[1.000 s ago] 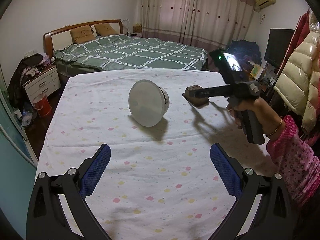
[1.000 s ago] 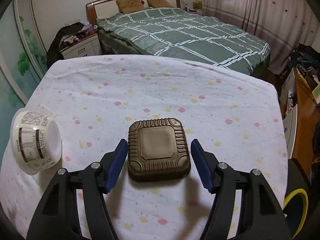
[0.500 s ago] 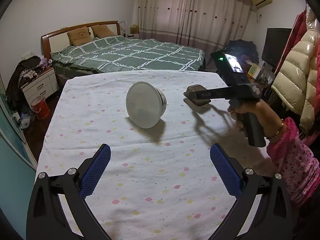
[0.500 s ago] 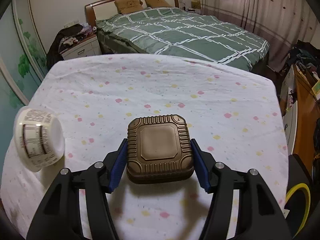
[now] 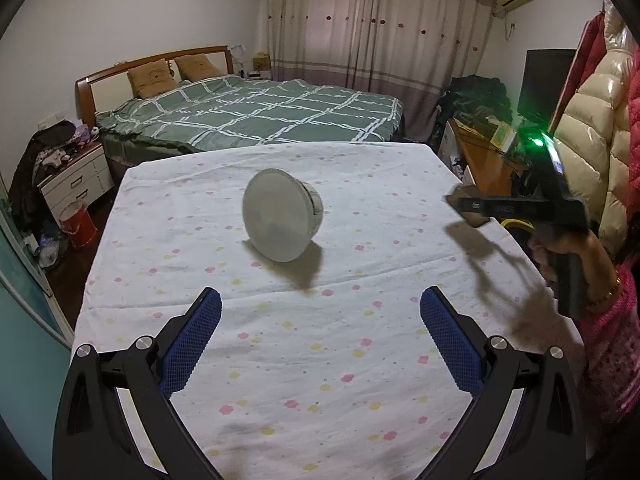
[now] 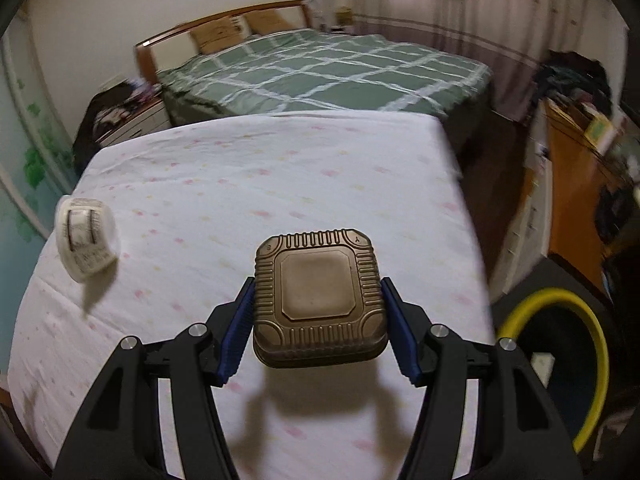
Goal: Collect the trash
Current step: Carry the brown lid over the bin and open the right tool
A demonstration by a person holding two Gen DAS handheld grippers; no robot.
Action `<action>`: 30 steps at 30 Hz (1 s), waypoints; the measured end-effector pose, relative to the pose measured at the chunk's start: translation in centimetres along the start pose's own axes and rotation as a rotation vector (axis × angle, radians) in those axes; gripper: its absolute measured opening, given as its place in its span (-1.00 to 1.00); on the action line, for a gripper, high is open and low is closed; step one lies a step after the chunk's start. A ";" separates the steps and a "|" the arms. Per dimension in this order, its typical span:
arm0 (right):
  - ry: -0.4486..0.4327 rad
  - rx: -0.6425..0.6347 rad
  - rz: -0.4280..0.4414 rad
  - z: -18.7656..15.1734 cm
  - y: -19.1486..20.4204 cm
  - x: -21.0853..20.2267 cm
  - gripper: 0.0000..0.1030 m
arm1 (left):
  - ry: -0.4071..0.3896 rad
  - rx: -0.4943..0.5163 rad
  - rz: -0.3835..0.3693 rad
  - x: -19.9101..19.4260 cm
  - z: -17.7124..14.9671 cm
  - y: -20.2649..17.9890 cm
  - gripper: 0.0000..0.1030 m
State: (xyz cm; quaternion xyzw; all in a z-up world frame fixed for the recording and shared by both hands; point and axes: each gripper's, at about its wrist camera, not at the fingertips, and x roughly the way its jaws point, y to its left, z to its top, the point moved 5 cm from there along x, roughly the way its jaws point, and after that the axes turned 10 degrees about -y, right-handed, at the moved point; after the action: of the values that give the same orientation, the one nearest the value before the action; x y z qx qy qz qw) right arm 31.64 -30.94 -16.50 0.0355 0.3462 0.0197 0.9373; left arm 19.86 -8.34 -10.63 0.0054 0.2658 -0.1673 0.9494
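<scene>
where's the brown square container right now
The brown square container is clamped between the right gripper's blue pads, lifted above the flowered tablecloth near its right edge, with the yellow-rimmed bin to its right.

I am seeing motion blur smearing the bed [image 6: 320, 68] and counter [image 6: 280, 184]; the yellow-rimmed bin [image 6: 560, 364] is running off-frame.

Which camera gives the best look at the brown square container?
The right wrist view: the brown container sits centred between the right gripper pads, ribbed top facing the lens. The left wrist view shows only a dark sliver at the table's right edge.
</scene>
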 end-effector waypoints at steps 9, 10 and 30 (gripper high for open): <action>-0.004 0.185 -0.191 -5.3 -12.6 -4.9 0.13 | 0.006 0.052 -0.036 1.0 0.4 -2.8 0.90; -0.001 0.200 -0.206 -5.8 -13.6 -5.2 0.12 | 0.004 0.057 -0.037 1.0 0.5 -2.9 0.90; 0.050 0.295 -0.300 -10.4 -20.7 -5.2 0.27 | -0.007 0.151 -0.031 3.1 2.2 -1.6 0.90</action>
State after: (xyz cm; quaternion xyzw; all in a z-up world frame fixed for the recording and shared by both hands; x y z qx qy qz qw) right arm 21.19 -51.31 -22.65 0.1199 0.3700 -0.1701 0.9054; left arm 23.01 -11.05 -10.17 0.0724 0.2494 -0.2014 0.9445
